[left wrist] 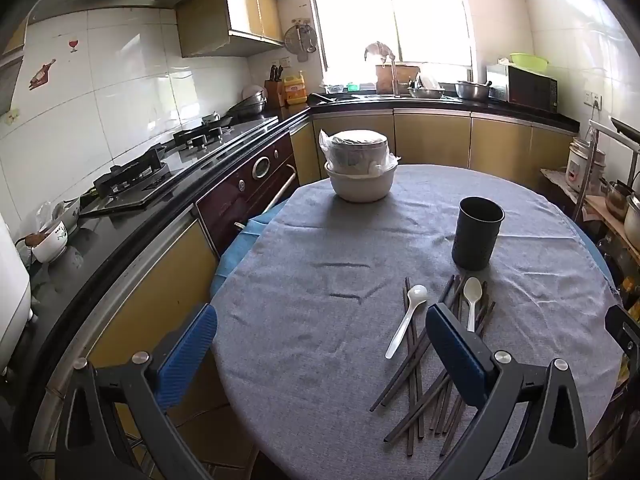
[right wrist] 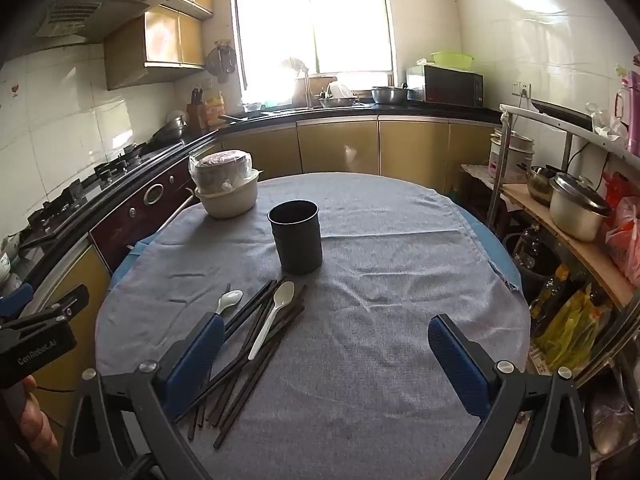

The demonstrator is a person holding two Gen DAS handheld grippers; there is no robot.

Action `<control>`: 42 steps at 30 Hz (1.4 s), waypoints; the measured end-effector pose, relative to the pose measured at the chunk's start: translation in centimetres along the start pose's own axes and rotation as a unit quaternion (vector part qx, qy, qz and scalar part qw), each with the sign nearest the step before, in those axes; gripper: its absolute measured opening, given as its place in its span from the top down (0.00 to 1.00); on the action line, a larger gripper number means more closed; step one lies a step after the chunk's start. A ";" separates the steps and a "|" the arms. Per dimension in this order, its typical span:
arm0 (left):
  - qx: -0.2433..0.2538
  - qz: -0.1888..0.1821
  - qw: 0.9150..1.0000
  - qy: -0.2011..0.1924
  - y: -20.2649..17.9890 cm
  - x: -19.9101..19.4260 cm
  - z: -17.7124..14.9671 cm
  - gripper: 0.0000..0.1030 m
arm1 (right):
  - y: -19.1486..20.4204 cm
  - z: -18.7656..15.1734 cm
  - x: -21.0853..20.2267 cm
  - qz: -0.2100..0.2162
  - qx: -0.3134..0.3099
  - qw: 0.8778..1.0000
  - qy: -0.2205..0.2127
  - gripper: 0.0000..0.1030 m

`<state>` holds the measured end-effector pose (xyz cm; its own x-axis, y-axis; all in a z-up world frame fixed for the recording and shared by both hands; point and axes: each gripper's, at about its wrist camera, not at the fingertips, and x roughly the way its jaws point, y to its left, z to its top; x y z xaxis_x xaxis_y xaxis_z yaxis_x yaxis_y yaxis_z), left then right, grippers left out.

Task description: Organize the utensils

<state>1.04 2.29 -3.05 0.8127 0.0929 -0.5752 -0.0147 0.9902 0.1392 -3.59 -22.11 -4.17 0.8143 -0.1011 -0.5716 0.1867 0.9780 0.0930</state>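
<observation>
where the dark chopsticks point(left wrist: 424, 364) lie fanned in a loose heap on the grey cloth of my table point(right wrist: 380, 280), two white spoons rest on top of them, one point(right wrist: 272, 318) in the middle of the heap and one point(left wrist: 406, 320) at its left edge. just beyond the heap stands the black holder cup point(right wrist: 296, 236), upright, apart from the sticks. my left tongs point(left wrist: 320, 344) and my right tongs point(right wrist: 326, 354) both hang spread wide above the cloth, pinching nothing. farther back sit stacked white bowls point(left wrist: 360, 172).

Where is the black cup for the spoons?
The black cup stands upright on the grey tablecloth, just behind the chopsticks and two white spoons, right of the white bowls.
</observation>
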 end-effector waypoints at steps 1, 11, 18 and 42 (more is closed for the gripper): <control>0.000 0.000 1.000 0.000 0.0 0.0 0.0 0.00 | 0.0 0.0 0.0 0.000 0.001 1.000 0.000 0.00; 0.001 -0.001 1.000 0.001 -0.1 -0.1 0.0 0.00 | -0.1 0.0 0.1 0.002 0.003 1.000 -0.002 0.00; 0.001 -0.002 1.000 0.000 -0.1 -0.2 0.0 0.00 | 0.3 0.2 -0.2 0.005 0.005 1.000 -0.007 0.00; 0.006 -0.002 1.000 0.001 -0.2 -0.1 0.1 0.00 | -0.3 0.4 0.0 0.025 0.016 1.000 0.003 0.00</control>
<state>1.04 2.12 -2.98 0.8116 0.0890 -0.5774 -0.0047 0.9893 0.1459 -3.45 -22.48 -3.83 0.8204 -0.0503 -0.5696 0.1629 0.9754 0.1484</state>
